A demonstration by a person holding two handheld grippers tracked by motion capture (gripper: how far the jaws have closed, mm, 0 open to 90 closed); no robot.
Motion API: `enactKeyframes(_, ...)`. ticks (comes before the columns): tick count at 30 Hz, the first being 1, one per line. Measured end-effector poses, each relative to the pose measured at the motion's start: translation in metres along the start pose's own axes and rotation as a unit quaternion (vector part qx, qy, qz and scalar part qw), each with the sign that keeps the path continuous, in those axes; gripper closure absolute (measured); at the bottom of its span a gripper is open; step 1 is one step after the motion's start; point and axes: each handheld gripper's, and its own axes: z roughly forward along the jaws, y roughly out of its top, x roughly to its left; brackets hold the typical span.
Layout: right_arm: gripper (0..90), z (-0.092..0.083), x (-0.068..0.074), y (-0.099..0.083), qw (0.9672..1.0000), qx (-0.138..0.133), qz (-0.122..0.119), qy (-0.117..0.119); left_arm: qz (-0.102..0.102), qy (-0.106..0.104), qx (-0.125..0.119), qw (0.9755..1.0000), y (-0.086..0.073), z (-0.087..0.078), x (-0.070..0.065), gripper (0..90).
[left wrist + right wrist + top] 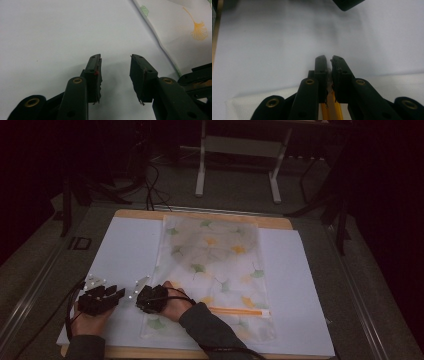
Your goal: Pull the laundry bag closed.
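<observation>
A see-through bag (215, 265) printed with green and yellow leaves lies flat on the white board (130, 250). An orange zip strip (240, 311) runs across its near end. My right gripper (145, 301) sits at the bag's left edge, pointing left. In the right gripper view its jaws (329, 62) stand almost together over the bag's edge (387, 82), with the orange strip (332, 107) pinched between the pads. My left gripper (102, 295) rests on the bare board to the left of the bag. Its jaws (115, 65) stand wide open with nothing between them, and the bag's edge (185, 30) lies to their right.
The white board sits on a wooden tabletop (200, 215) with dark floor around it. A white table frame (240, 150) stands behind. The right gripper's body (197, 77) shows beside the left one. Bare board lies on both sides of the bag.
</observation>
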Motion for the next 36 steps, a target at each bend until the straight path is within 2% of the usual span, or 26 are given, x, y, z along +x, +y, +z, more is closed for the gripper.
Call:
enactKeyframes(11,84.8,-0.006,0.0,-0.001,0.9999,-0.014,0.002,-0.006,0.0,0.0,0.0,1.0,0.0,0.0,0.0,61.4)
enactKeyframes(16,85.0,-0.01,-0.002,-0.002,0.9997,-0.012,0.002,-0.019,-0.001,0.001,0.001,1.0,0.0,0.0,0.0,61.3)
enactKeyframes(19,84.6,-0.011,-0.005,-0.003,0.9997,-0.013,0.004,-0.019,0.0,0.001,0.0,1.0,0.0,0.001,0.0,61.3)
enactKeyframes(23,78.5,-0.009,-0.003,-0.001,0.9999,-0.012,0.001,-0.006,0.0,0.001,0.001,1.0,0.0,0.001,0.0,61.3)
enactKeyframes(25,75.0,-0.006,-0.001,0.0,0.9999,-0.008,0.001,-0.007,0.001,0.001,0.001,1.0,0.0,0.0,0.0,61.3)
enactKeyframes(29,74.0,0.003,0.0,0.002,0.9997,0.017,-0.002,-0.015,0.0,0.001,0.001,1.0,0.0,0.0,0.001,61.3)
enactKeyframes(36,82.3,0.004,-0.001,0.003,0.9997,0.024,0.005,-0.008,0.0,0.001,0.001,1.0,0.0,0.0,0.001,61.3)
